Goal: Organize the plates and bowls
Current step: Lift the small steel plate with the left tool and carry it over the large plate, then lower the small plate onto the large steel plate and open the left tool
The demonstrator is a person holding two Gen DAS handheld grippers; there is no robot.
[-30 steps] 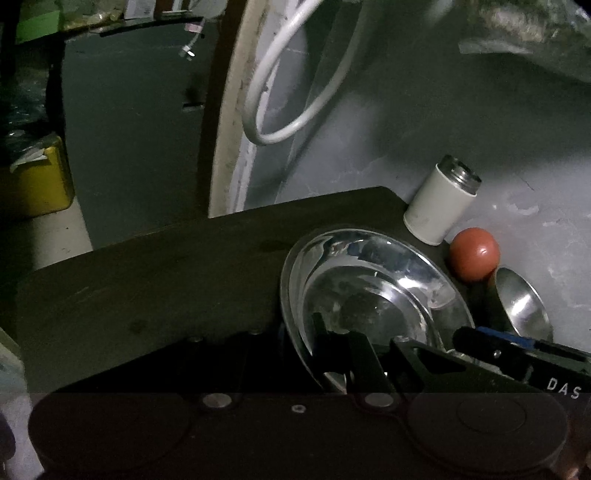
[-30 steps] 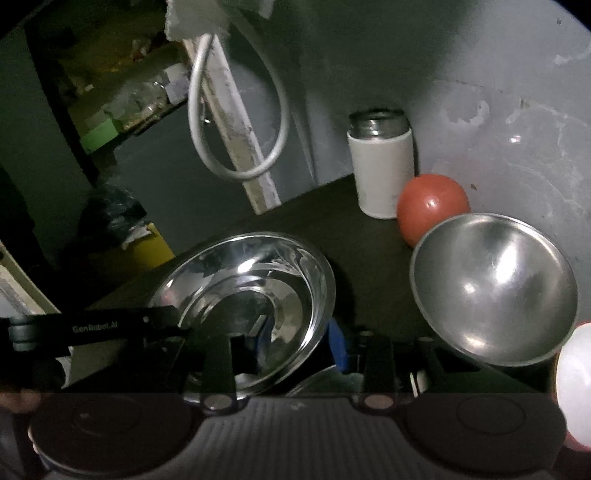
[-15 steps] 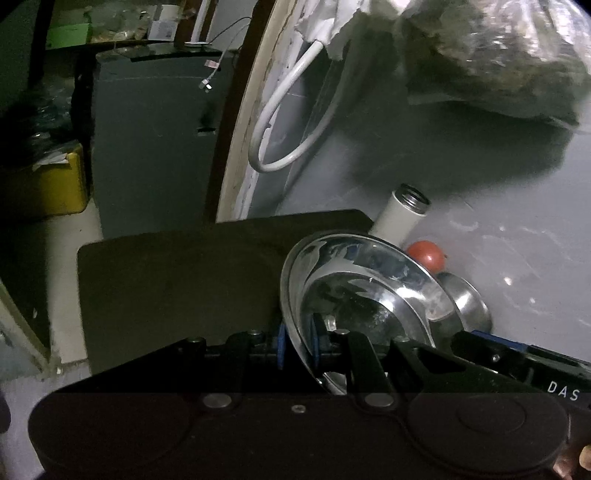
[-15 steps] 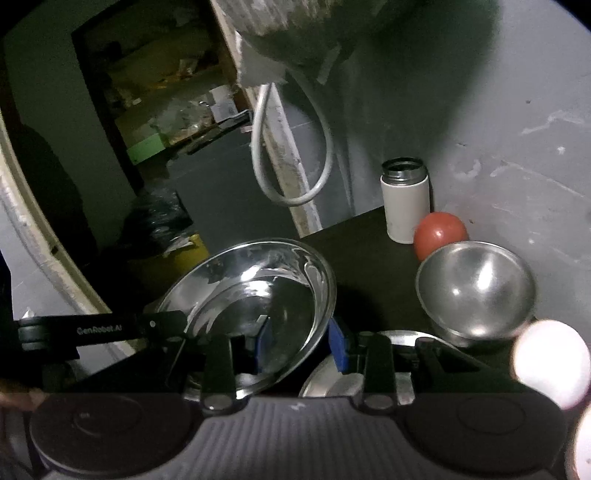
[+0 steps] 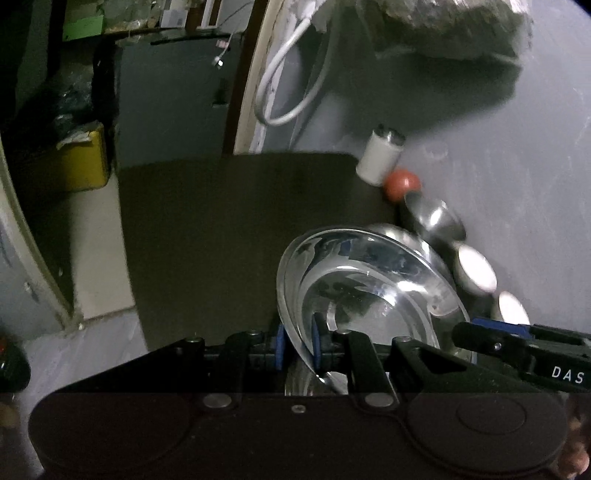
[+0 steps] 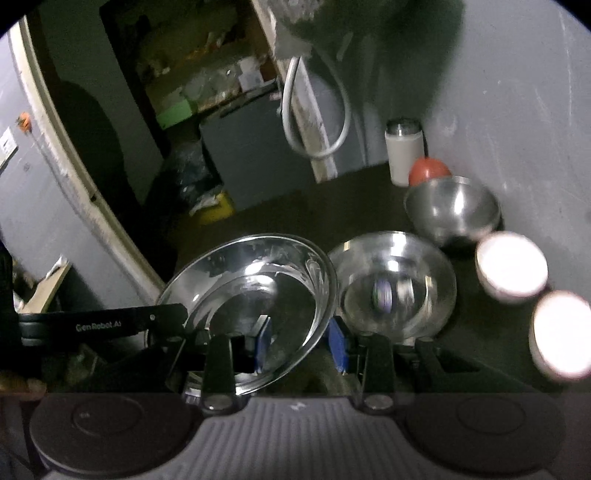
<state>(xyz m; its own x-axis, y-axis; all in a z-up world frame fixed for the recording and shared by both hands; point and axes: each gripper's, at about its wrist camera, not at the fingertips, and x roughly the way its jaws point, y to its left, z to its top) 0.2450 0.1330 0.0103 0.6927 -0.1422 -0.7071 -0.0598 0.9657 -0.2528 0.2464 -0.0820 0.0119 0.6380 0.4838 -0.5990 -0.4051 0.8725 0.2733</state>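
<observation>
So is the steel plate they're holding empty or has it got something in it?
Empty. The steel plate, gripped at its rim by both grippers, shows only bare shiny metal inside.

Both views are dim and grainy, the room sunk in low light. Fisheye bending is strong: the door frame (image 6: 92, 199) bows into a curve at the left edge and black corners ring the right wrist view. Glare streaks run across the held steel plate (image 5: 369, 288), and the two white bowls (image 6: 511, 266) near the right edge of the dark table (image 6: 295, 214) are blown out to featureless white. A heavy shadow spreads over the grey wall (image 5: 480, 103) under the bagged bundle (image 5: 443, 26). Motion blur smears the steel bowl (image 5: 436, 221), the red ball (image 5: 400, 182) and the second plate (image 6: 393, 288).
</observation>
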